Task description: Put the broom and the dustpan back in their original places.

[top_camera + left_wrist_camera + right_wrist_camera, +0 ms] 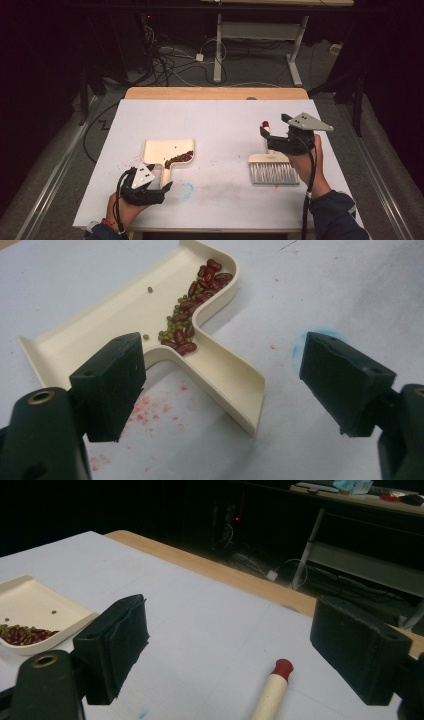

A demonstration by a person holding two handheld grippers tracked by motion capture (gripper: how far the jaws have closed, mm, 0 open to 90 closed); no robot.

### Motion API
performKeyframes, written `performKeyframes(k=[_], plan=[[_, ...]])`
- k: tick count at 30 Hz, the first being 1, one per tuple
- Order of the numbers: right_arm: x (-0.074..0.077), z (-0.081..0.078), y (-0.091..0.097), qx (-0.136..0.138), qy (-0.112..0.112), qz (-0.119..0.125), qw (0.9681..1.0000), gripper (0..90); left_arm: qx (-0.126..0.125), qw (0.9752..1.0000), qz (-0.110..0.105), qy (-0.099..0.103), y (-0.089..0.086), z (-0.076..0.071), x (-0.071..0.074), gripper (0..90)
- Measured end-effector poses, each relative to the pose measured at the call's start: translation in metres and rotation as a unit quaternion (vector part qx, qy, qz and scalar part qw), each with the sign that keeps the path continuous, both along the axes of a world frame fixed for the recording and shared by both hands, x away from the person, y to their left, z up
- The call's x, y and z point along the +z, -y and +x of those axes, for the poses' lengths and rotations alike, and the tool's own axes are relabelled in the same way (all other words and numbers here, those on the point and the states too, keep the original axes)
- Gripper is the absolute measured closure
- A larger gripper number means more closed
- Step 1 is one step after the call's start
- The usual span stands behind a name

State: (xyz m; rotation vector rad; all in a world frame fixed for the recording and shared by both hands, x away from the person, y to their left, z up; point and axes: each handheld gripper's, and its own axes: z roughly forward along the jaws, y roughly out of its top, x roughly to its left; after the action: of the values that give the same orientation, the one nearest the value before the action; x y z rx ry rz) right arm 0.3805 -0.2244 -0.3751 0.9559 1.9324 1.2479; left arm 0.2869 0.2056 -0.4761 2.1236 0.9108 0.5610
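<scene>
The cream dustpan [167, 151] lies flat on the left half of the white table cover [220, 120], its short handle pointing toward the near edge. A heap of red kidney beans and small green mung beans [192, 310] sits against its back wall, on the right side where pan meets handle; a couple of stray green beans lie apart on the pan floor. The left gripper [150, 187] is at the near end of that handle, slightly to its left, with its jaws spread wide and holding nothing; in the left gripper view the handle runs down between them without touching either one. Red specks mark the cover beside the handle.

Well apart on the right lies the hand brush [272, 167], bristles toward the near edge and its red-tipped wooden handle [272, 690] pointing far. The right gripper [280, 140] hovers over that handle, jaws wide apart and empty.
</scene>
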Motion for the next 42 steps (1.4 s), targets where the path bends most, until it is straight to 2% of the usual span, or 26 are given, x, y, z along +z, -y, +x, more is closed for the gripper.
performKeyframes(k=[14,17,22,29,35,42], plan=[[0.002,-0.022,0.002,0.023,0.023,-0.037,0.9988,15.9,-0.003,1.0000,0.006,0.002,0.001,-0.001,0.000,18.3],[0.001,-0.024,0.003,0.029,0.021,-0.044,0.9984,15.6,-0.004,1.0000,0.005,0.002,0.001,-0.001,0.000,18.3],[-0.003,-0.031,0.006,0.031,0.033,-0.046,0.9979,16.1,-0.004,1.0000,0.005,0.002,0.002,-0.001,0.000,18.2],[-0.007,-0.038,0.011,0.043,0.035,-0.050,0.9972,16.0,-0.003,0.9999,0.013,0.007,0.001,-0.002,0.001,18.2],[-0.014,-0.045,0.015,0.046,0.043,-0.064,0.9960,16.1,-0.004,0.9999,0.014,0.009,0.001,-0.002,0.001,18.2],[-0.021,-0.052,0.021,0.044,0.038,-0.067,0.9960,16.1,-0.003,0.9998,0.015,0.013,0.000,-0.001,0.002,18.2]])
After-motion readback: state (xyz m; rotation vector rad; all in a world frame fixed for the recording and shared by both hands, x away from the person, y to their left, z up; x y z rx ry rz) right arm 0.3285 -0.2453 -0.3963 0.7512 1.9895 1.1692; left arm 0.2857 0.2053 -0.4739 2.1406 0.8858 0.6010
